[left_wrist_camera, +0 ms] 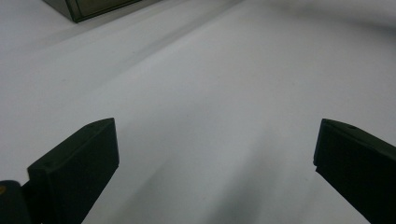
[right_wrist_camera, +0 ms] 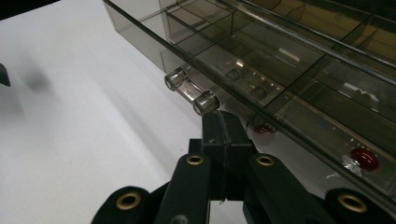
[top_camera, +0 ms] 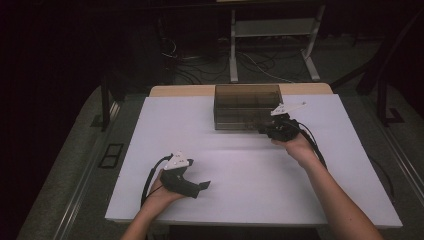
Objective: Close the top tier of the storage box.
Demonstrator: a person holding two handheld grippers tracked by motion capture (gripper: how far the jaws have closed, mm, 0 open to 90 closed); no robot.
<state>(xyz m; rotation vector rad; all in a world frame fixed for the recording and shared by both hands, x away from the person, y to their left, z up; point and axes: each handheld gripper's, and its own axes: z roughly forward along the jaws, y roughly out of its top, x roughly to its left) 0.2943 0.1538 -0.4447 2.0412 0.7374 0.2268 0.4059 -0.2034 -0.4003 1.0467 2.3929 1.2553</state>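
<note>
Right hand-held gripper (right_wrist_camera: 223, 135), jaws closed on nothing, sits just below the drawer knob (right_wrist_camera: 192, 91) of the box (top_camera: 247, 106) at the desk's far edge. Open, hook knob, pull straight (left hand-held gripper (left_wrist_camera: 215, 163) idles open).

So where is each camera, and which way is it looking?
High view: above the person's side, looking forward and down on the table; both forearms, left gripper and right gripper show.
Left gripper view: rides the left gripper, facing bare table; jaws apart.
Right gripper view: rides the right gripper, facing the box's handle; jaws together.
Shared: all show the box.
</note>
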